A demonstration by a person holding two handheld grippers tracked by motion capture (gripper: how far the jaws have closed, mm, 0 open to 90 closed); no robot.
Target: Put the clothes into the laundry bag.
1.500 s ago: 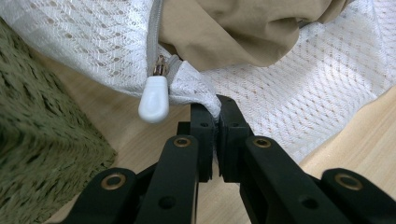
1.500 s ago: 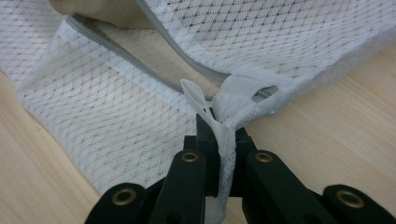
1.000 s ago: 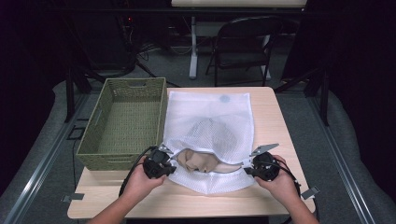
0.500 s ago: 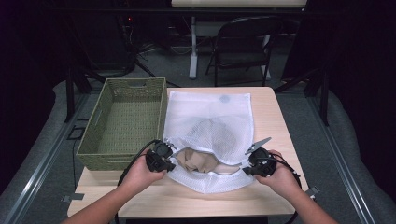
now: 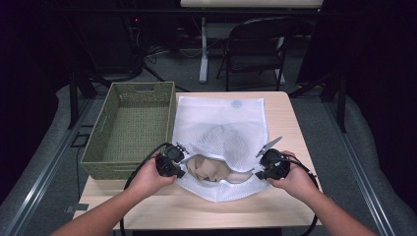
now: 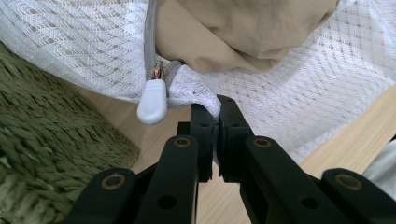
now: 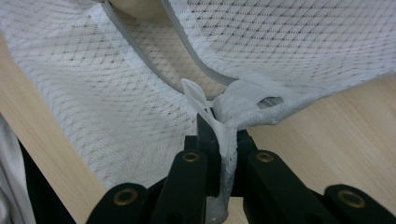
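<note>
A white mesh laundry bag (image 5: 221, 128) lies on the wooden table (image 5: 290, 123), its zipped mouth open toward me. A tan garment (image 5: 209, 168) bulges out of the opening (image 6: 243, 28). My left gripper (image 5: 178, 158) is shut on the bag's left corner beside the white zipper pull (image 6: 152, 100), its jaws pinching mesh (image 6: 215, 108). My right gripper (image 5: 259, 171) is shut on the bag's right corner, mesh and zipper end (image 7: 219, 122) squeezed between its jaws. Both corners are held just above the tabletop.
A green woven basket (image 5: 133, 129) stands left of the bag, close to my left gripper (image 6: 51, 140). A folding chair (image 5: 255, 46) and a desk leg stand beyond the table's far edge. Bare wood runs along the near edge.
Both grippers have shifted slightly away from me with the bag's corners still held. The bag's mouth sits a little wider, showing more of the tan garment.
</note>
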